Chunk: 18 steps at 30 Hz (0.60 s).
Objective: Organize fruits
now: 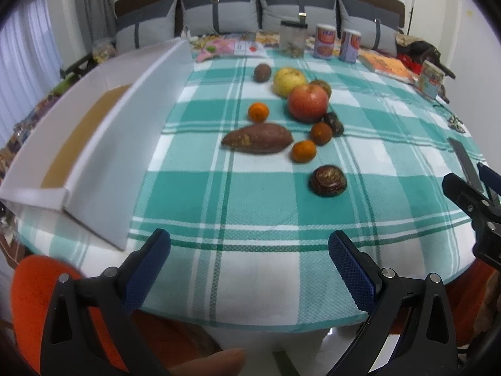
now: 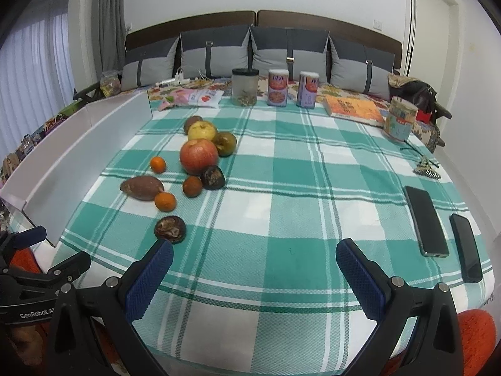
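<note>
Left claw (image 1: 249, 269) and right claw (image 2: 254, 274): mine, both spread apart and empty, poised at the near edge of the green-and-white checked desk (image 1: 250, 206). Mixed round fruits (image 1: 308, 102): loose mid-desk, unsorted. Shallow white cardboard tray (image 1: 103, 144): left edge, probably their destination.

1. The fruits lie clustered on the tablecloth (image 2: 281, 219), left of centre.
2. The tray (image 1: 103, 144) sits left of them, along the table's left edge.
3. The sweet potato (image 1: 258, 139) lies before the apple (image 1: 308, 102).
4. Two cans (image 2: 277, 87) and a jar (image 2: 245, 87) stand behind the fruits.
5. Two phones (image 2: 426, 221) lie at the right.
</note>
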Motion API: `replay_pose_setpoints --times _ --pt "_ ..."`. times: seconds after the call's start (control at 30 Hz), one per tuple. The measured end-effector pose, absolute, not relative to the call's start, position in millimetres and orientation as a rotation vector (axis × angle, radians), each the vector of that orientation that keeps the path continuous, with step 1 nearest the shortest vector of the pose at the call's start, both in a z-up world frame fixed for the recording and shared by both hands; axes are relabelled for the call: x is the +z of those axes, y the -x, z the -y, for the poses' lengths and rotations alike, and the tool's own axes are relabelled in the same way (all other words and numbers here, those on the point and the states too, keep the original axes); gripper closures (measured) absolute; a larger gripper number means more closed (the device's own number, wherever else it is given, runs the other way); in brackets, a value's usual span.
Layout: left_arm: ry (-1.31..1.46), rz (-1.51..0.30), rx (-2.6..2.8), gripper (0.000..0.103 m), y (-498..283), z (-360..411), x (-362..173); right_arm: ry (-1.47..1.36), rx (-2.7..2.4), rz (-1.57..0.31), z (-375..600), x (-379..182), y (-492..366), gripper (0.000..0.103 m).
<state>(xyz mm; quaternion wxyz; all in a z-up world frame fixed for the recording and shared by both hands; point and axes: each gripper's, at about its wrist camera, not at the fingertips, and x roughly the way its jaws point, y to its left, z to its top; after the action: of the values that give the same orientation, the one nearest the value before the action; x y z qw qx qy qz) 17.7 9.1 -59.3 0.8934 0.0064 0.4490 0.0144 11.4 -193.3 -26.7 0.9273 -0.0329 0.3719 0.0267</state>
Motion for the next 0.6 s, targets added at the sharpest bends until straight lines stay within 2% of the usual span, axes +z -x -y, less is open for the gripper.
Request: replay_pose_setpoints --times 0.47,0.5,0.6 --pt "-0.051 -1.038 0.065 0.001 -90.1 -33.9 -116.9 -0.039 0.29 -0.836 183.7 -66.7 -40.8 0.001" --pt "-0.038 -1.055 0.065 0.0 -92.0 -37.9 -121.6 -0.031 0.313 -0.847 179.1 -70.6 -45.3 0.002" --pt "0.021 -1.056 0.057 0.0 -90.0 -47.9 -125.3 0.024 0.379 -0.88 159.4 -83.9 -60.8 0.016"
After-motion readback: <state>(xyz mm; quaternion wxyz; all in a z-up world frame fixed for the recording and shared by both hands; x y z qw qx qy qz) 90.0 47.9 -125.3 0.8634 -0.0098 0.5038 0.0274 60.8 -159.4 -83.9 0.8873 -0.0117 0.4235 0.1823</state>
